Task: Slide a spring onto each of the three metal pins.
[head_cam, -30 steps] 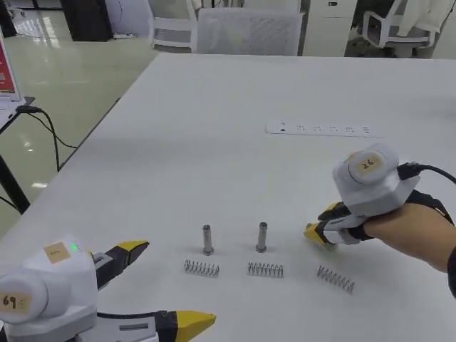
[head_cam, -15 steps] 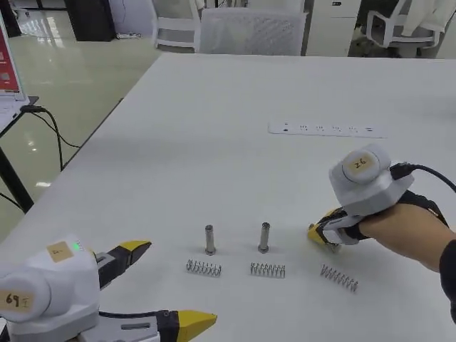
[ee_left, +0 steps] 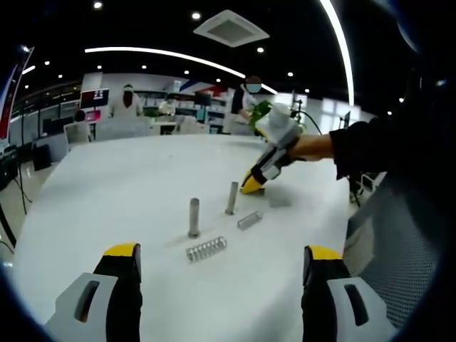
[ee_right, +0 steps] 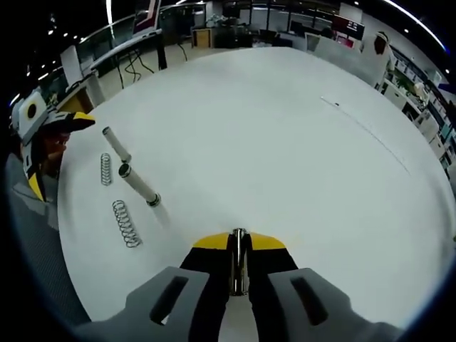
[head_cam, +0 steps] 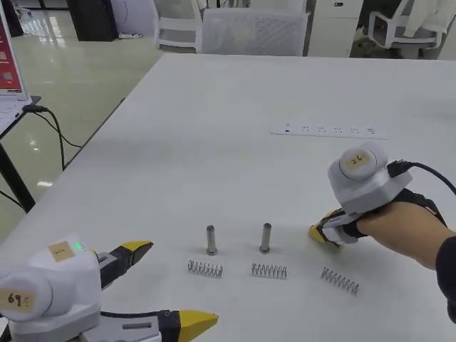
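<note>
white table [head_cam: 235, 107] spreads across the frame. lower left, the left gripper [head_cam: 171, 285] hangs with jaws spread wide. centre right, the right gripper [head_cam: 324, 231] pinches a metal pin [ee_right: 239, 260]. lower centre stand the left pin [head_cam: 211, 239] and middle pin [head_cam: 266, 237], upright, a left spring [head_cam: 205, 268] and middle spring [head_cam: 269, 271] lying just below them; the right spring [head_cam: 339, 280] lies lower right.

Three short grey metal pins, all bare; three coiled steel-wire springs, loose.
Left pin [head_cam: 211, 239] and middle pin [head_cam: 266, 237] stand upright on the white table [head_cam: 214, 142]. Third pin [ee_right: 239, 260] is clamped in the right gripper [head_cam: 324, 234]. Left spring [head_cam: 205, 268] and middle spring [head_cam: 269, 271] lie flat just before their pins. Right spring [head_cam: 339, 280] lies slanted, apart.
</note>
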Tool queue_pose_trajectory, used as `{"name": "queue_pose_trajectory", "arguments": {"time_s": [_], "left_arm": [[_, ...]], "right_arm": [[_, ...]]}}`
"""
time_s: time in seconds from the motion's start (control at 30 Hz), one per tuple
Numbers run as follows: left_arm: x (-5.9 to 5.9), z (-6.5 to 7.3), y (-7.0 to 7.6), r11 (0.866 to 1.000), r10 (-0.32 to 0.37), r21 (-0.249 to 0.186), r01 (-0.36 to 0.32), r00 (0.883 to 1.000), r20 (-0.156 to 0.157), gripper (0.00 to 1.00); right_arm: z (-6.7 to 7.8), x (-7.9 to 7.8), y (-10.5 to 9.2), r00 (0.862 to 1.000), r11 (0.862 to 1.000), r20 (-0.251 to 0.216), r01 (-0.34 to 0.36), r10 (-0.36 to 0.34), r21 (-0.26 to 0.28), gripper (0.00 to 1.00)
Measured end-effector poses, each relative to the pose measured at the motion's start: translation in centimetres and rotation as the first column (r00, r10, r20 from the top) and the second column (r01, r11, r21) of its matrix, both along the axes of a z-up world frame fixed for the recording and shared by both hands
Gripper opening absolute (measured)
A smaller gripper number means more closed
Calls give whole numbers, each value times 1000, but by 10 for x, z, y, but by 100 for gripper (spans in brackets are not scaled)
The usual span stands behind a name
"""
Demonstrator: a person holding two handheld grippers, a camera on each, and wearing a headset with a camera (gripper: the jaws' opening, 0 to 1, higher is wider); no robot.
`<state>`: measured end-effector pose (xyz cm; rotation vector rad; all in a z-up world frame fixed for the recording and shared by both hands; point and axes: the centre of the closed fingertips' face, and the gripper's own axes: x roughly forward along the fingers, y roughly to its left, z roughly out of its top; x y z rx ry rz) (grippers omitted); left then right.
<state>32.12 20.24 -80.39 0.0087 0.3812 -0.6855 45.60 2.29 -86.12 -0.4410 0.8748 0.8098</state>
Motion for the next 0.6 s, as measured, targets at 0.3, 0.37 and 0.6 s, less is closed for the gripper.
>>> {"name": "queue_pose_trajectory", "arguments": {"time_s": [0.3,0.37,0.6], "left_arm": [[-1,-1,-1,1000,-6,2,6,1000,-2,91],[-1,0,-2,1000,-9,1,9,1000,-2,91],[-2,-1,-4,1000,-18,5,18,1000,-4,91]], "right_arm": [[12,-5,-5,1000,1000,13,8,-8,3,5],[18,-7,-7,1000,1000,20,13,-13,15,5],[32,-17,-12,999,1000,44,9,-10,22,5]]}}
